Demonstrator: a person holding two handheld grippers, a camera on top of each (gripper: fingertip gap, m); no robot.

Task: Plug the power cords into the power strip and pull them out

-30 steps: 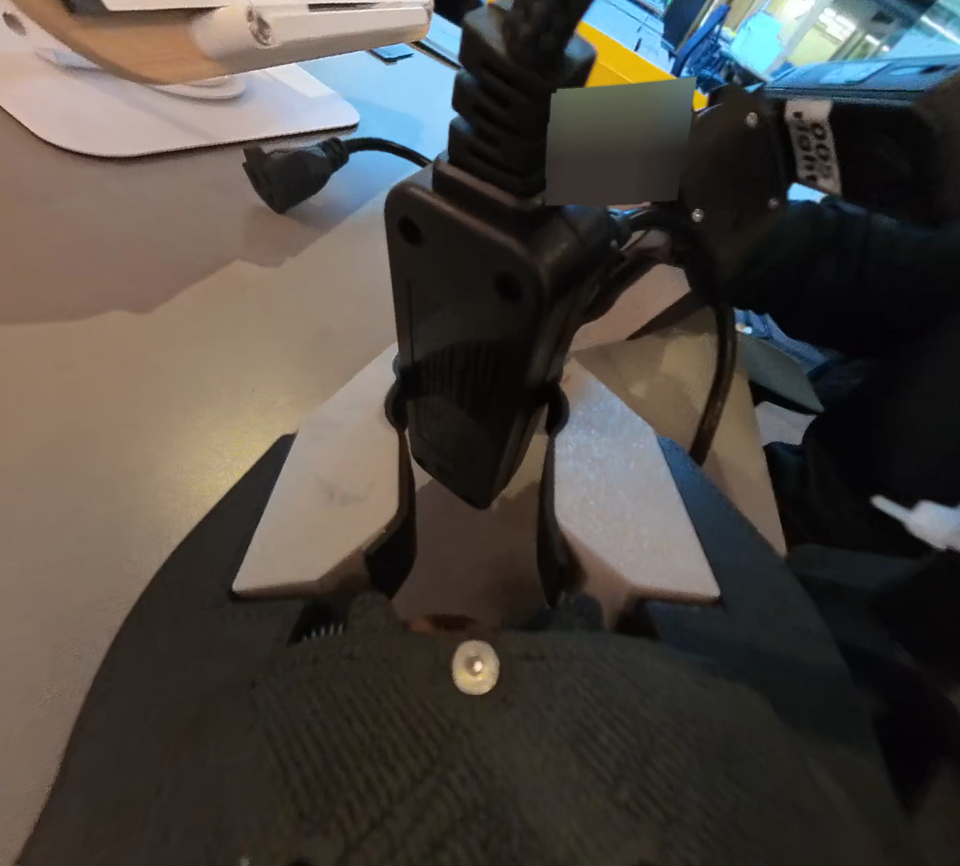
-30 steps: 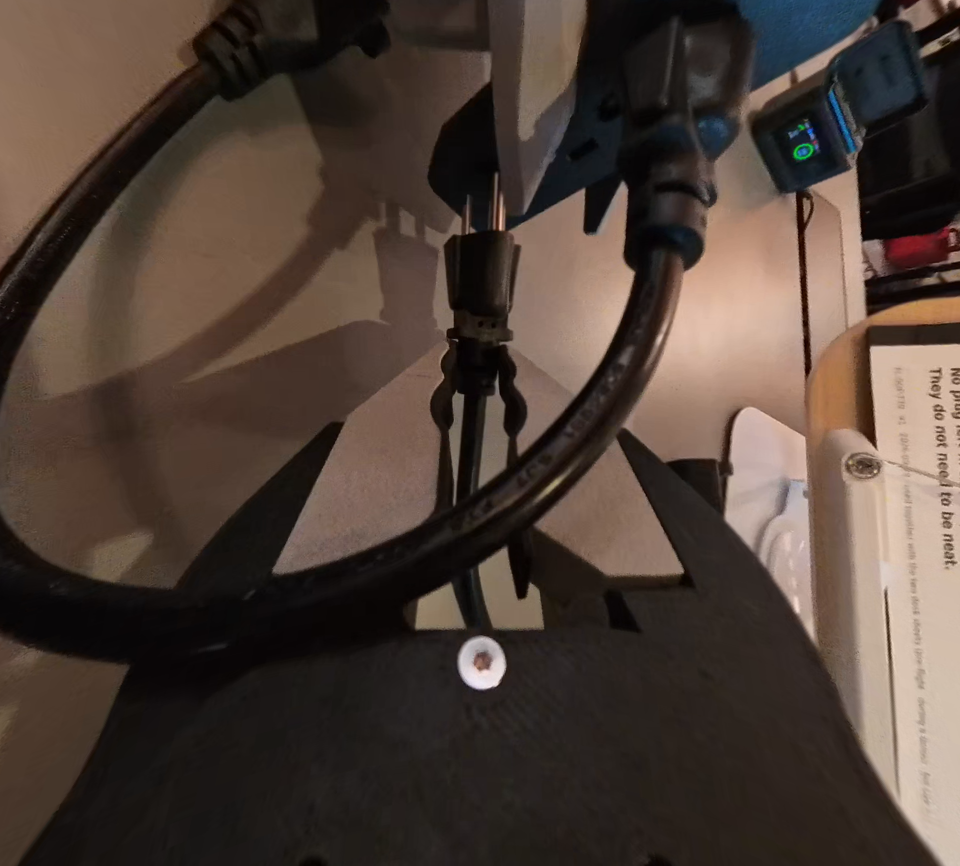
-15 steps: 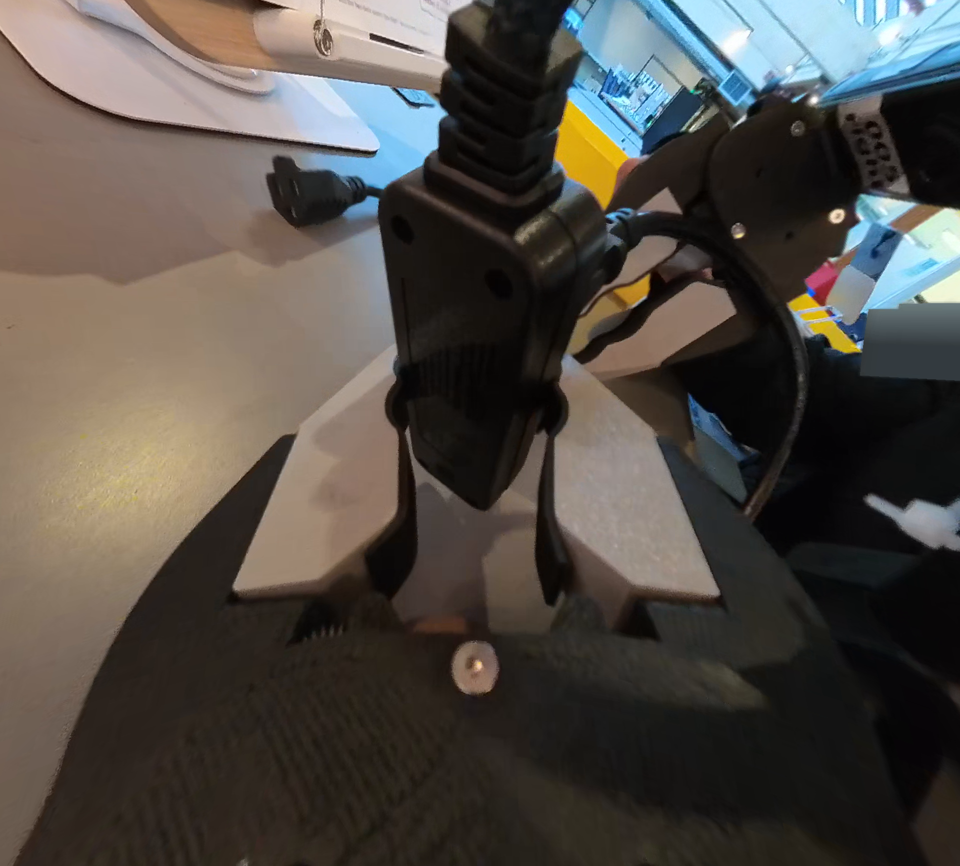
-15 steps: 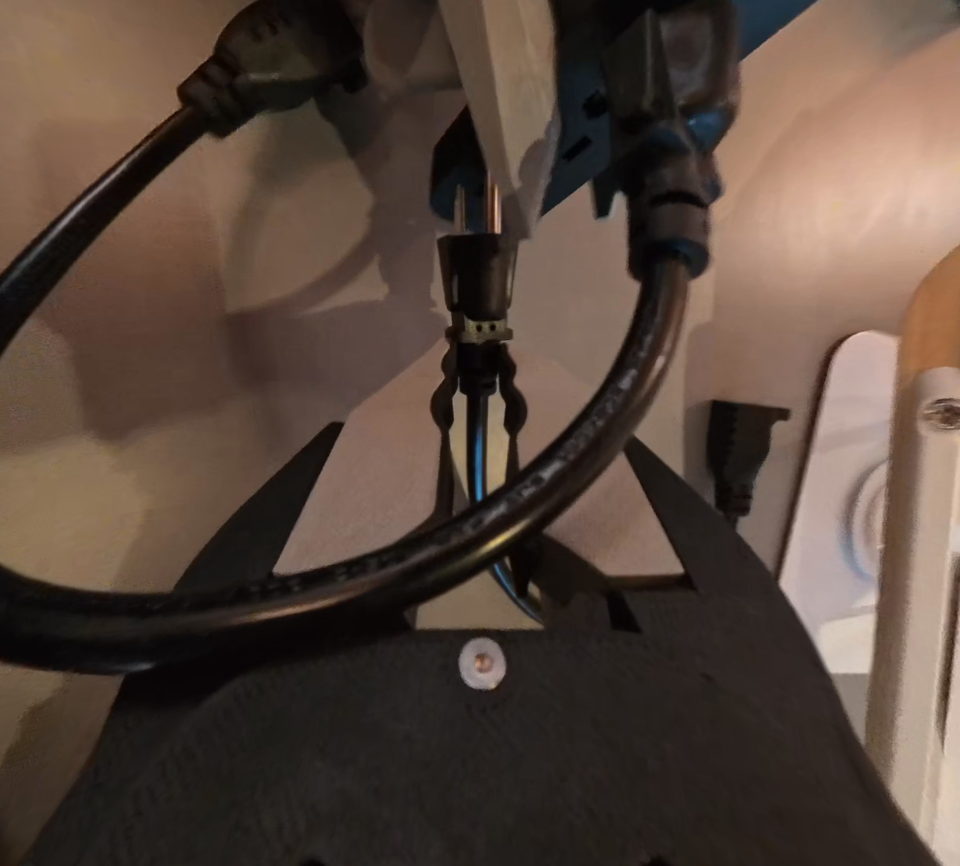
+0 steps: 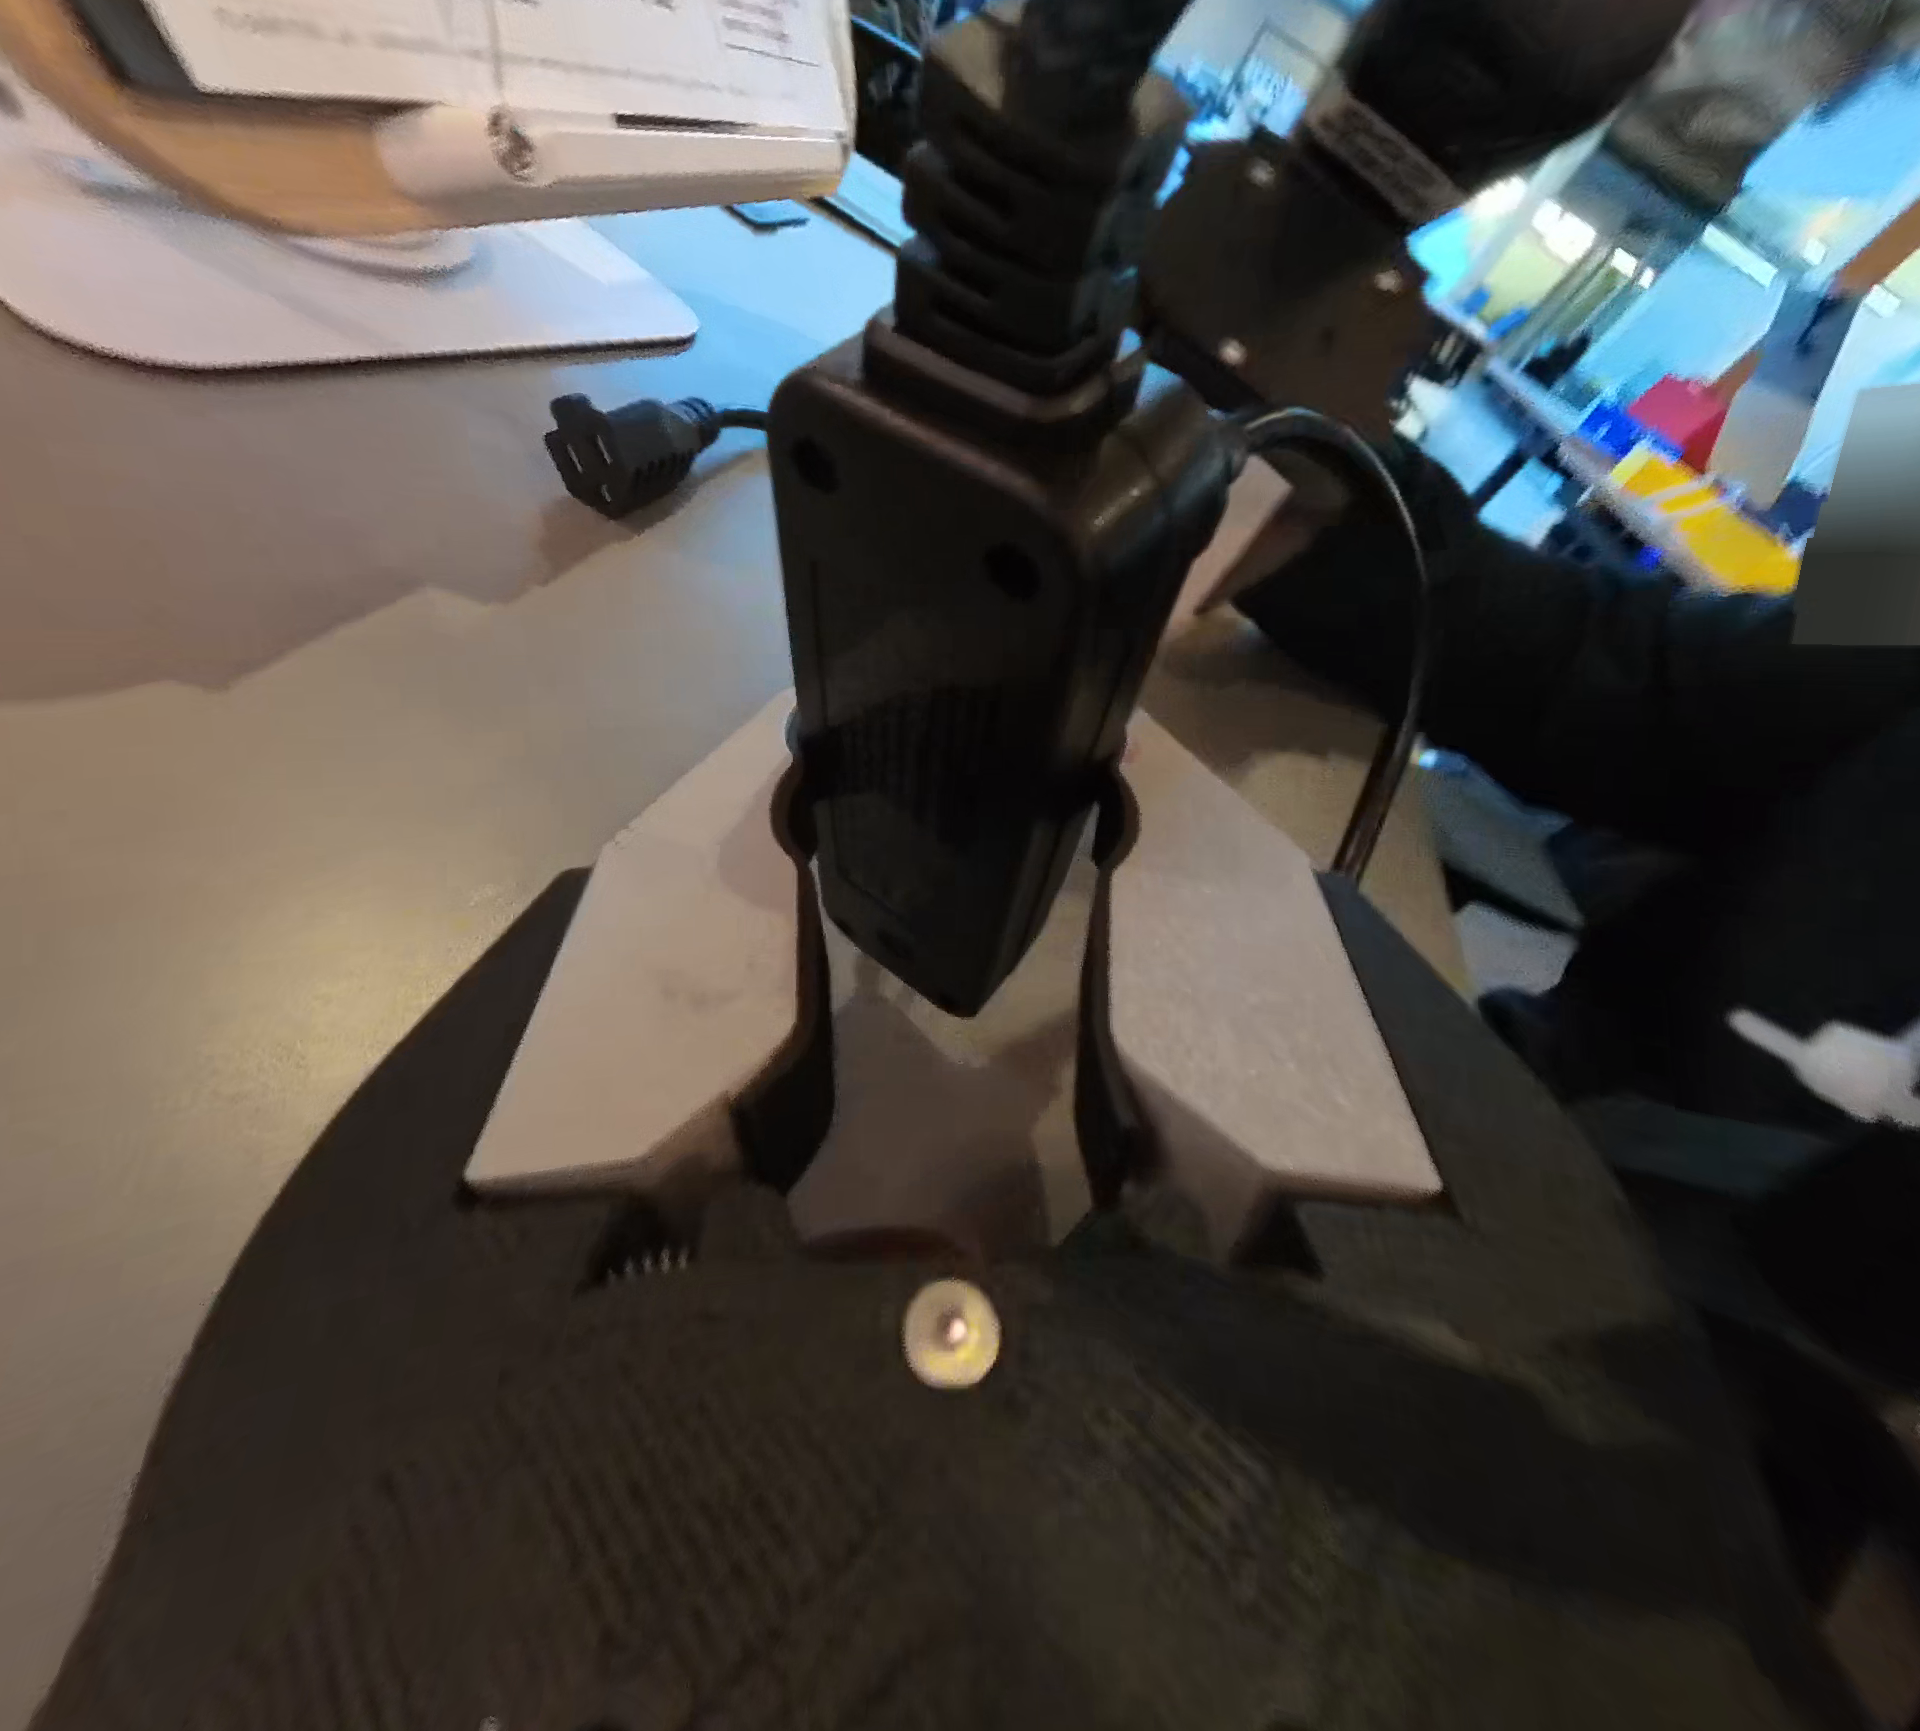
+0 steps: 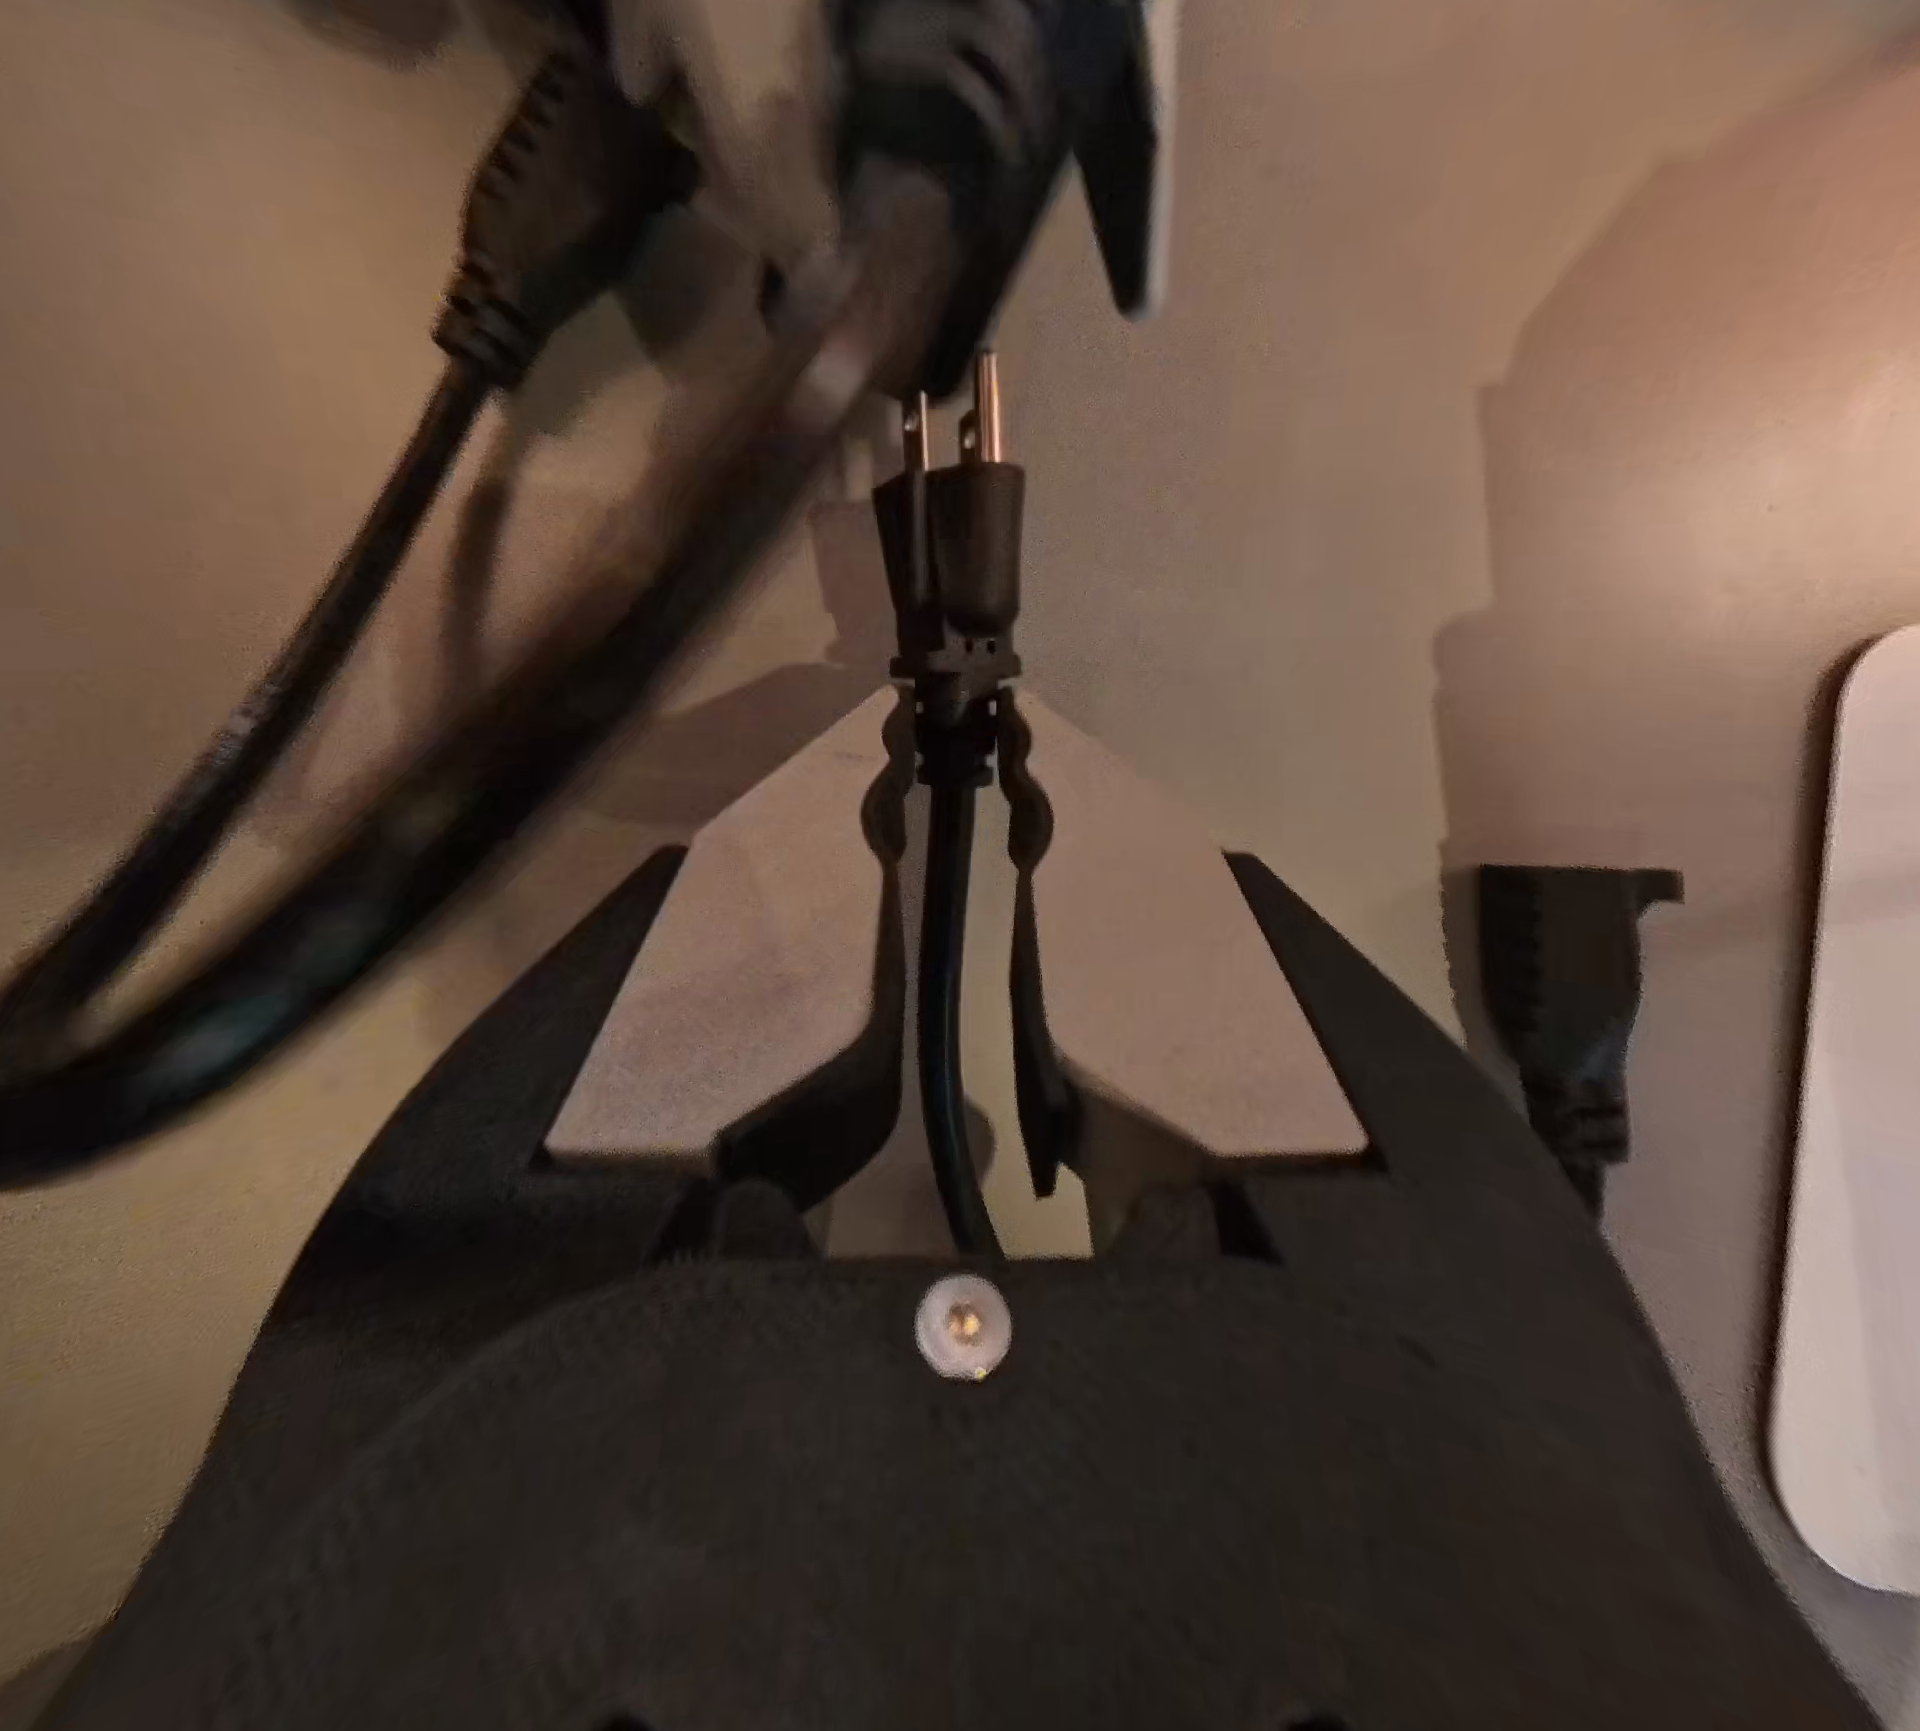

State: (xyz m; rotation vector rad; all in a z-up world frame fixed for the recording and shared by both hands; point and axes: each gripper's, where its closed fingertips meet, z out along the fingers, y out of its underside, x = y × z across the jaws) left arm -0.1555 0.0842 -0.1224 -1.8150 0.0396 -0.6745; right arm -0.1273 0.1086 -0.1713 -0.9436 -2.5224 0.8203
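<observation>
Black hand-held gripper (image 5: 951,798), grey finger plates (one silver screw (image 5: 951,1338)).

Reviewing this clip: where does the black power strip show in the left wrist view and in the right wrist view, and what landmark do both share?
Left wrist view: the power strip stands at centre, clamped between the left gripper's jaws.
Right wrist view: it is the blurred dark body at top centre, just beyond the prongs of the plug that the right gripper holds.
Shared landmark: the white stand base.
</observation>
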